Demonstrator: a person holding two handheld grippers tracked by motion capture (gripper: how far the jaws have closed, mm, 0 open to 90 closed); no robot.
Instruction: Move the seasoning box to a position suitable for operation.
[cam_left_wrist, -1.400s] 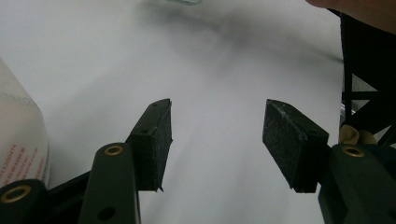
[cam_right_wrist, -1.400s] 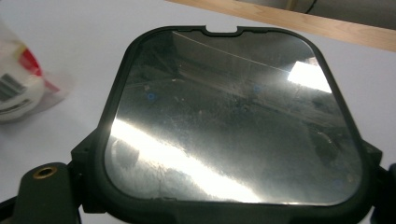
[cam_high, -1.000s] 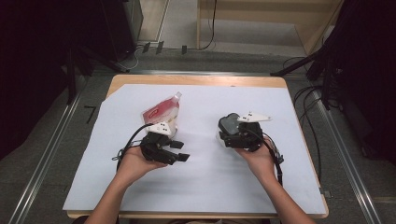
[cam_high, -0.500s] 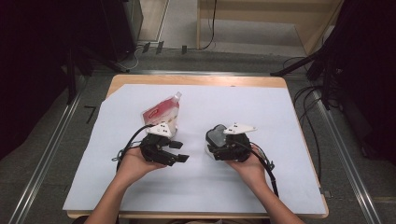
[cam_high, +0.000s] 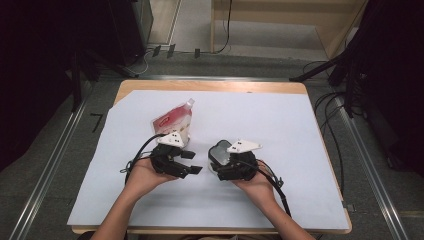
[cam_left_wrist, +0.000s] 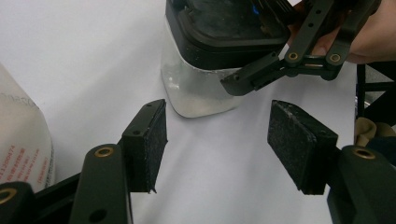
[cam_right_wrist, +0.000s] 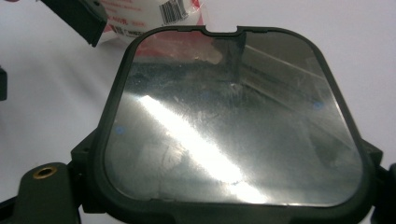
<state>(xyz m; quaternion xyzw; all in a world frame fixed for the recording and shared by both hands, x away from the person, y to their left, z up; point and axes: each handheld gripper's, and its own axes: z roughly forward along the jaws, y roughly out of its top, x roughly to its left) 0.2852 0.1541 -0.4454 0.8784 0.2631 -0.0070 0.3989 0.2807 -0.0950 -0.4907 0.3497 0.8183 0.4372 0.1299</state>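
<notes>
We see the red-and-white pouch partly hidden behind our left hand-held gripper, which has just been opening with nothing between its pads. Just right on the surface, our right hand-held gripper clasps the black-lidded clear container.

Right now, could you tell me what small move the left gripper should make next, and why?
Probably ease the left gripper forward to the clear container. Its jaws have just been opening and hold nothing, and the right gripper grips the container's black lid just ahead, beside the red pouch.
</notes>
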